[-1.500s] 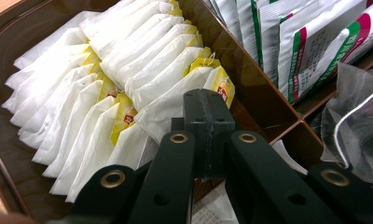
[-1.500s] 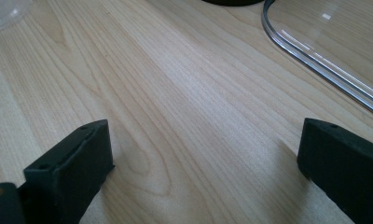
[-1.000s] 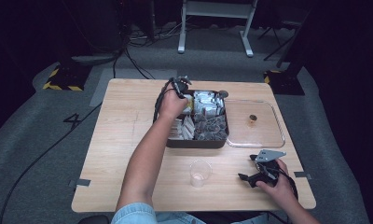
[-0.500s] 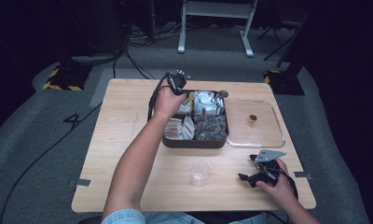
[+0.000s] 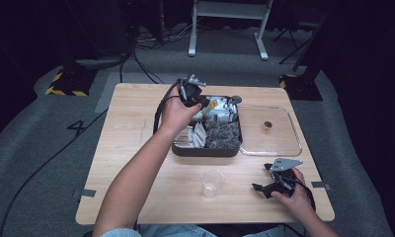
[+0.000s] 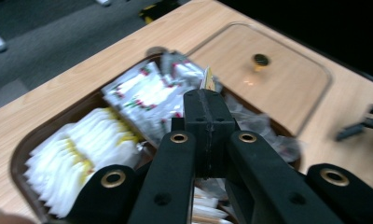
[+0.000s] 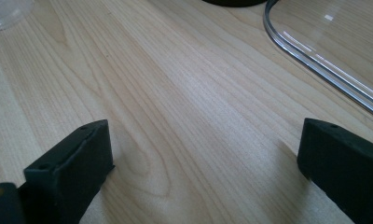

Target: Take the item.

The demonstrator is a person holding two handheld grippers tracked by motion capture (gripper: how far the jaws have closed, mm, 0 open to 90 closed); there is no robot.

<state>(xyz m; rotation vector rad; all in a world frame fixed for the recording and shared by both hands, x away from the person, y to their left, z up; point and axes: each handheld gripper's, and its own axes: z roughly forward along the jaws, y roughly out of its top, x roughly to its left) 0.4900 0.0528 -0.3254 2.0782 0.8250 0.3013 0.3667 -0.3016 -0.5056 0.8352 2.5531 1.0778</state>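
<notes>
**Packet pinched and raised, cup still empty**

The left gripper [image 6: 208, 109] has its jaws pressed together on a yellow-edged packet [image 6: 206, 80], held above the far part of the dark tray [image 5: 205, 149] of sachets. Judging from that, the pick looks done; carrying the packet to the clear plastic cup [image 5: 211, 183], which stands empty near the front edge of the table [image 5: 131, 148], seems to be what is left. Only a thin sliver of the packet shows past the jaw tips; its long axis appears to run along the jaws, pointing away from the hand. The right gripper [image 5: 264, 186] rests at the near right on the table, jaws spread wide and holding nothing, just near the clear lid [image 5: 284, 143].
</notes>
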